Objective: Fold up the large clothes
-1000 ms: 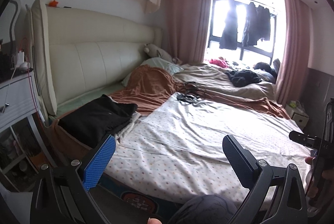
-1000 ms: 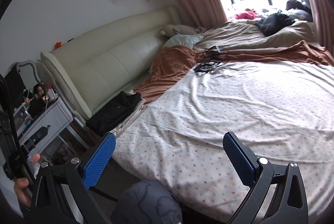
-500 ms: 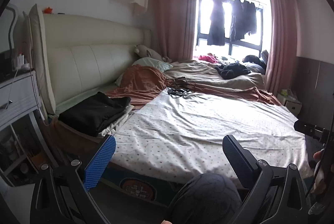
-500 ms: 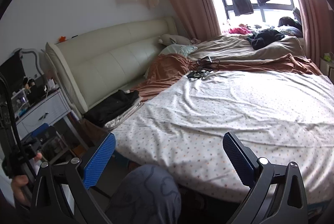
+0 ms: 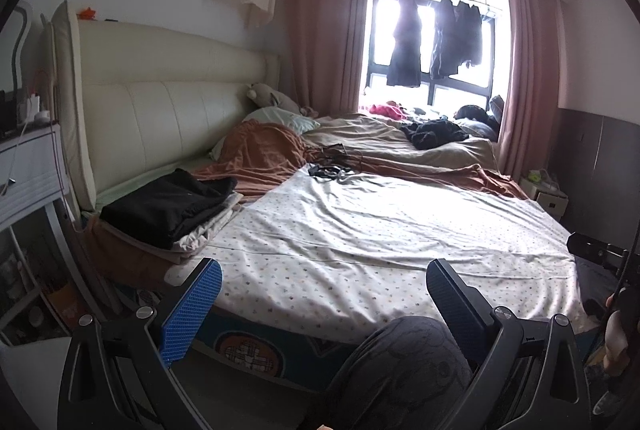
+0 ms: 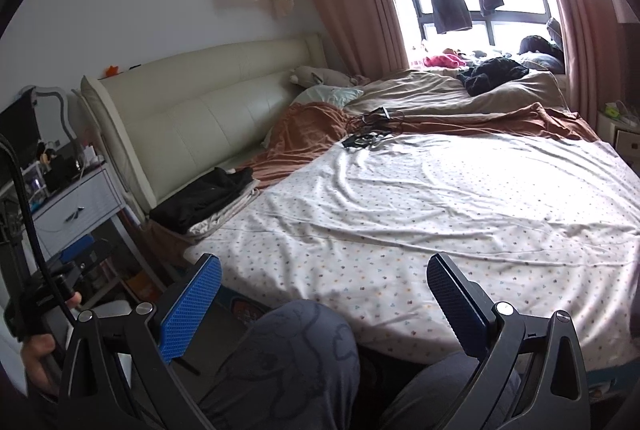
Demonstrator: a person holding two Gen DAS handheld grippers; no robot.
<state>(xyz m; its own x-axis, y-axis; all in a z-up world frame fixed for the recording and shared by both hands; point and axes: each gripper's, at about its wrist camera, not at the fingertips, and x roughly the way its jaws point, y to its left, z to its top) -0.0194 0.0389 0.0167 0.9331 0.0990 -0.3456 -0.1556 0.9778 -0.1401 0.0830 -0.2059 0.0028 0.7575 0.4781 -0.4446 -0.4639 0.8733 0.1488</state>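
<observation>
A white dotted sheet (image 5: 380,242) lies spread over the bed; it also shows in the right wrist view (image 6: 440,209). A folded black garment (image 5: 168,205) sits on a pale folded cloth at the bed's left edge, also seen from the right wrist (image 6: 200,197). A loose black garment (image 5: 434,133) lies far back near the window. My left gripper (image 5: 324,304) is open and empty, held off the bed's near edge. My right gripper (image 6: 324,304) is open and empty, also short of the bed.
A brown blanket (image 5: 264,157) and cables (image 5: 332,169) lie mid-bed. A cream headboard (image 5: 168,109) stands left, a white dresser (image 5: 28,165) beside it. Dark clothes hang at the window (image 5: 408,45). The person's knee (image 5: 400,370) is below the grippers. A nightstand (image 5: 548,193) stands right.
Both grippers have pulled back and lowered away from the bed, so more of the room and the person's knee show. Both stayed open.
</observation>
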